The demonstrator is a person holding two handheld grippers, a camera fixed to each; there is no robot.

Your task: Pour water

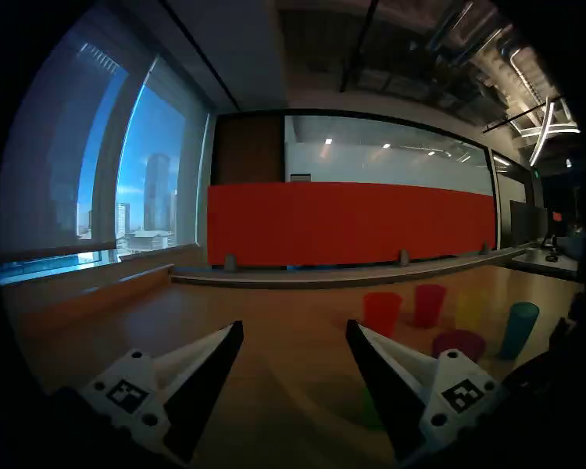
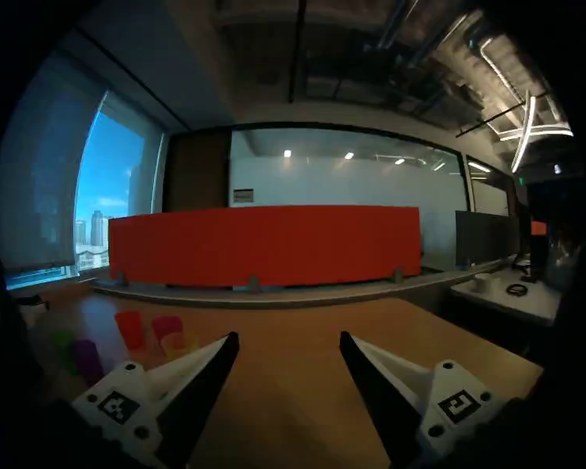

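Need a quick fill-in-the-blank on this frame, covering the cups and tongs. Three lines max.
1. The left tongs and the right tongs are both ____, holding nothing.
2. In the left gripper view, the tall teal plastic cup stands farthest ____ among the cups.
3. In the right gripper view, the orange translucent plastic cup stands to the ____ of the tongs.
Missing words: open; right; left.

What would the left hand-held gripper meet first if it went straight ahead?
Probably nothing near: bare table lies ahead up to the red partition; the orange cup sits just right of that line.
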